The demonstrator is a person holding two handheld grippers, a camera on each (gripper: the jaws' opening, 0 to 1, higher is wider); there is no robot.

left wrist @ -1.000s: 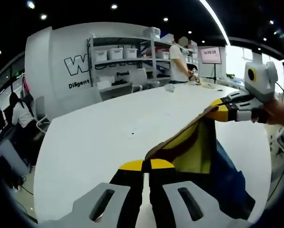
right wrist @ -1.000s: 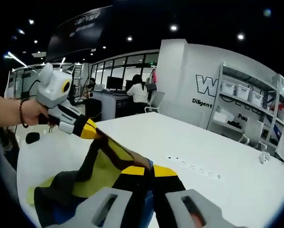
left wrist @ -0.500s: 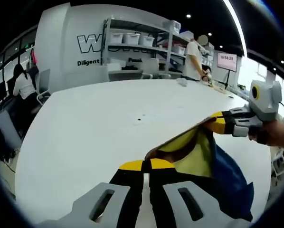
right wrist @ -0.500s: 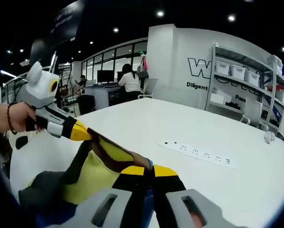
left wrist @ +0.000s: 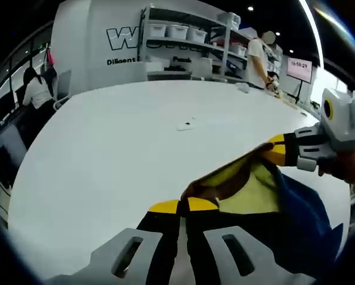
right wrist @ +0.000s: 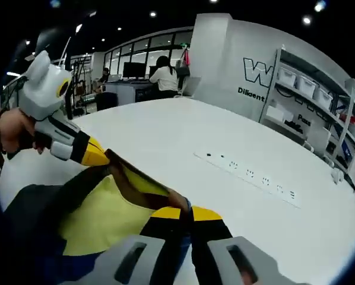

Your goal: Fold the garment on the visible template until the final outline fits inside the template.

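Yellow-tipped and pressed together, the jaws of the left claw (left wrist: 183, 206) pinch one end of the garment's (left wrist: 254, 190) edge at the bottom of the left gripper view. In the right gripper view, the right claw (right wrist: 186, 212) is likewise clamped tight on the other end of that edge. The garment (right wrist: 103, 217) is yellow inside with a dark brown band along the held edge and blue fabric outside; it hangs stretched between the two claws, above the white desk (left wrist: 118, 148), and the lower cloth drops out of view, so I cannot tell whether it touches the surface.

Across the stretched edge, each view catches the opposite claw: the right one (left wrist: 272, 151) enters the left gripper view from the right, held by a hand (left wrist: 344, 169), and the left one (right wrist: 97, 155) enters the right gripper view from the left, also gripped by a hand (right wrist: 14, 133).

Farther out on the desk lies a white power strip (right wrist: 249, 174). Beyond the desk stands a metal shelf rack (left wrist: 183, 44) carrying white storage bins (left wrist: 177, 31); their contents cannot be made out. A person (left wrist: 257, 56) stands by the rack, and another person (right wrist: 165, 77) sits at a distant workstation.
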